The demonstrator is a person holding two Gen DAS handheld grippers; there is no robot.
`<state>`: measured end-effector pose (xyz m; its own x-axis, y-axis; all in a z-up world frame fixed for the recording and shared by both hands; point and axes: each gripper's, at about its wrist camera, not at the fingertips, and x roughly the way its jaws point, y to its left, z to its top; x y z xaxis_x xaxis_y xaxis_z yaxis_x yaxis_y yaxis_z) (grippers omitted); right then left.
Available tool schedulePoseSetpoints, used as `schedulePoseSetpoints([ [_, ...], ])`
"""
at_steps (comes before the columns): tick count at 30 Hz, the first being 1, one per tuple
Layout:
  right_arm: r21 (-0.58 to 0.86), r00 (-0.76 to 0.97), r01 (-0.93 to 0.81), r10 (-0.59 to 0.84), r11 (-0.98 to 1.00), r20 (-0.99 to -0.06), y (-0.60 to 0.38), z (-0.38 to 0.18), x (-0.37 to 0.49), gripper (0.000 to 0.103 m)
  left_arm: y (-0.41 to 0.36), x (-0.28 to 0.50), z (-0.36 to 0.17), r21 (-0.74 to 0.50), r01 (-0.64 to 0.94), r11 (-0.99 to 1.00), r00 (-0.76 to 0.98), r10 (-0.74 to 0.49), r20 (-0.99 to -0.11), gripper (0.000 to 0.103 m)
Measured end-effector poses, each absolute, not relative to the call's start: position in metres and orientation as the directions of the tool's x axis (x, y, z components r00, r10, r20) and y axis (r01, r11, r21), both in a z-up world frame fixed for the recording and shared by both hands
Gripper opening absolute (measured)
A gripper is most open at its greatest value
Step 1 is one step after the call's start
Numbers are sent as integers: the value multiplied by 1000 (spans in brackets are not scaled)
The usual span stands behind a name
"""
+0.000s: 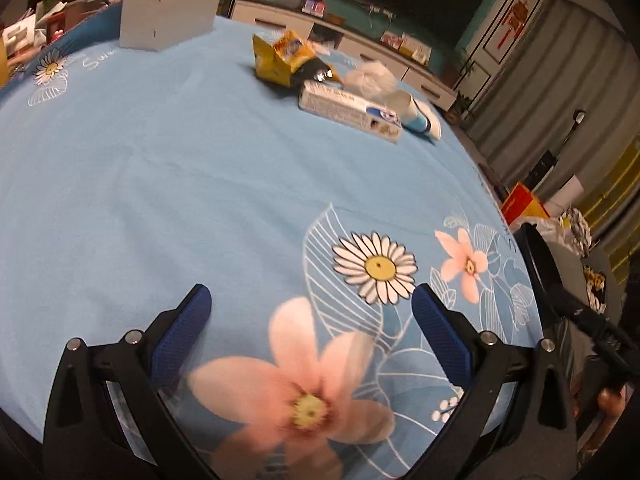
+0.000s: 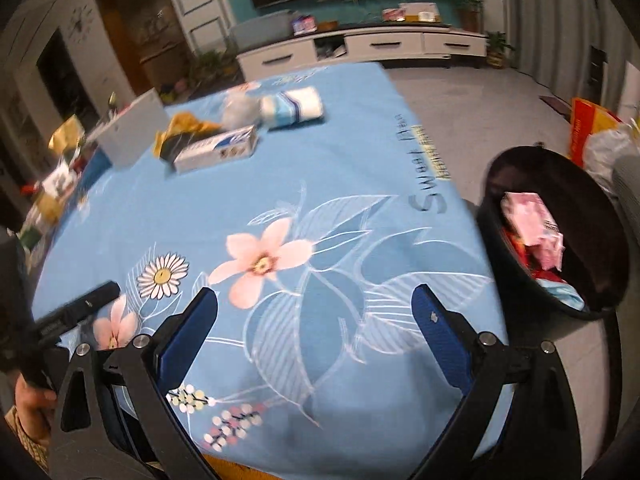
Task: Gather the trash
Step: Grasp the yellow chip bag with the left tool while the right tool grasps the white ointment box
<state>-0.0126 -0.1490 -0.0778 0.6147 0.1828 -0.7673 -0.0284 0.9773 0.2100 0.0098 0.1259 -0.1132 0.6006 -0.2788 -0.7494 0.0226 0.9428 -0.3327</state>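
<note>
Clearly both the left gripper (image 1: 311, 300) and right gripper (image 2: 315, 302) have fingers spread wide, holding nothing.

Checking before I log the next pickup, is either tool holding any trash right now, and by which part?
Nothing is held. The left tool and the right tool are both open and empty over the blue tablecloth.

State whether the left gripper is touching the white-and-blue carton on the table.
Apart. In the left wrist view the left gripper hangs open over the flowered cloth, and the carton lies far ahead with bare cloth between.
</note>
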Motion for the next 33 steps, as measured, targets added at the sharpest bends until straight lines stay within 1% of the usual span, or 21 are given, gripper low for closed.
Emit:
schedulePoseSetpoints([
  [5, 188, 594, -90, 204, 978, -778, -121, -86, 12, 96, 136, 15, -114, -343, 33, 939, 619, -288, -731, 100],
  [12, 172, 616, -209, 266, 963, -741, -91, -81, 68, 96, 151, 34, -114, -386, 21, 922, 628, -313, -713, 100],
  [15, 178, 626, -241, 292, 954, -723, -83, -79, 97, 96, 161, 55, -111, -440, 4, 898, 631, -344, -696, 100],
  [17, 186, 634, -268, 318, 945, -705, -80, -77, 115, 96, 168, 78, -103, -481, -1, 877, 650, -365, -666, 100],
  [23, 154, 644, -320, 334, 935, -689, -71, -77, 162, 96, 168, 152, -79, -514, -8, 858, 696, -364, -619, 100],
  [28, 113, 621, -421, 377, 900, -687, -55, -81, 189, 96, 161, 205, -75, -497, -29, 867, 698, -339, -631, 100],
  [33, 43, 587, -512, 386, 858, -711, -35, -89, 209, 96, 151, 244, -83, -453, -56, 890, 673, -302, -675, 100],
])
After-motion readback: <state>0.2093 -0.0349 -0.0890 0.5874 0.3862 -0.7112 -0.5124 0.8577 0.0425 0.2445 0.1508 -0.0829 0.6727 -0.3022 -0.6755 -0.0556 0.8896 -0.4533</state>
